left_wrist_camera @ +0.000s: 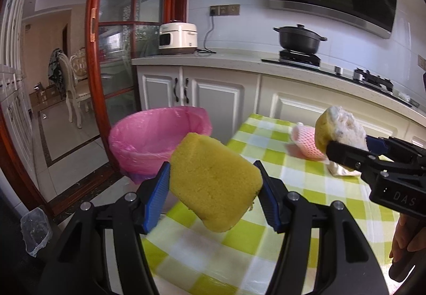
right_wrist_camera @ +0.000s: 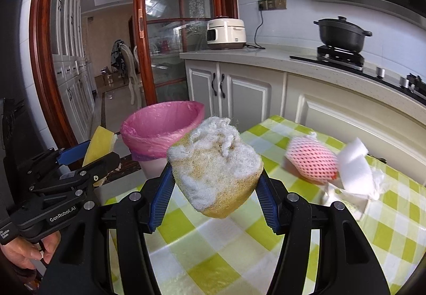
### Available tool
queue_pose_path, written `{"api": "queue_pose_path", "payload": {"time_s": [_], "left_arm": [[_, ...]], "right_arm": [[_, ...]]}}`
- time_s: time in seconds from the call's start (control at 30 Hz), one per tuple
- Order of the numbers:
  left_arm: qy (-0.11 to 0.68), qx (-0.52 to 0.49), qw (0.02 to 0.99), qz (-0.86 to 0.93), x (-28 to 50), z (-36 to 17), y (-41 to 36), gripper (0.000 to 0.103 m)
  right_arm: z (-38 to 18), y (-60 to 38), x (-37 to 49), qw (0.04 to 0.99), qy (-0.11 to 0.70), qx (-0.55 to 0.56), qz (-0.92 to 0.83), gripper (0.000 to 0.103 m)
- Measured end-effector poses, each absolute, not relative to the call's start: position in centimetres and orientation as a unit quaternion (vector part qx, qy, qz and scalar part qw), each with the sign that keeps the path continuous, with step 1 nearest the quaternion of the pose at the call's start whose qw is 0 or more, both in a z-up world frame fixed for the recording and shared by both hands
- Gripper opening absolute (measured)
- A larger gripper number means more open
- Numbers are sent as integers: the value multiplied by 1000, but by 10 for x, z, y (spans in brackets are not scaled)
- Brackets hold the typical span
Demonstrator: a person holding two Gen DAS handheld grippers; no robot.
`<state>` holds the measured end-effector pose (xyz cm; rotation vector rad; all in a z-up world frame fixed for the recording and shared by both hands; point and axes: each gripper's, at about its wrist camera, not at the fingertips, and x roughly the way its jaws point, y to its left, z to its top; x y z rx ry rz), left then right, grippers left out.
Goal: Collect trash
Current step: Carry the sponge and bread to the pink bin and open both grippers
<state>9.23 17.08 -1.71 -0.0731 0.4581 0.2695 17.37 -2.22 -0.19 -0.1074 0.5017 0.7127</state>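
Observation:
My left gripper point(left_wrist_camera: 214, 183) is shut on a yellow sponge point(left_wrist_camera: 213, 183), held above the left end of the green-checked table point(left_wrist_camera: 306, 188). My right gripper point(right_wrist_camera: 213, 180) is shut on a worn sponge with a frayed white scouring face point(right_wrist_camera: 215, 164). In the left wrist view that worn sponge point(left_wrist_camera: 338, 132) shows at the right in the right gripper point(left_wrist_camera: 354, 148). The right wrist view catches the left gripper point(right_wrist_camera: 93, 154) with the yellow sponge point(right_wrist_camera: 99, 143) at the left. A bin with a pink liner point(left_wrist_camera: 157, 140) point(right_wrist_camera: 162, 130) stands on the floor beyond the table's left end.
A pink foam fruit net point(right_wrist_camera: 311, 162) point(left_wrist_camera: 306, 143), a white foam block point(right_wrist_camera: 354, 169) and crumpled white paper point(right_wrist_camera: 343, 196) lie on the table. White cabinets point(left_wrist_camera: 213, 92) and a counter with a rice cooker point(left_wrist_camera: 178, 38) and a black pot point(left_wrist_camera: 299, 38) stand behind. A person's hand point(right_wrist_camera: 24, 255) holds the left gripper.

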Motion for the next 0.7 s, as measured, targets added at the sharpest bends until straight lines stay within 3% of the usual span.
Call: {"api": "queue_pose_path", "payload": {"time_s": [0.7], "left_arm": [[226,-73,949,207,170,-7,309,60]], "right_arm": [[4,107,268,866,247,-56,431,56]]}}
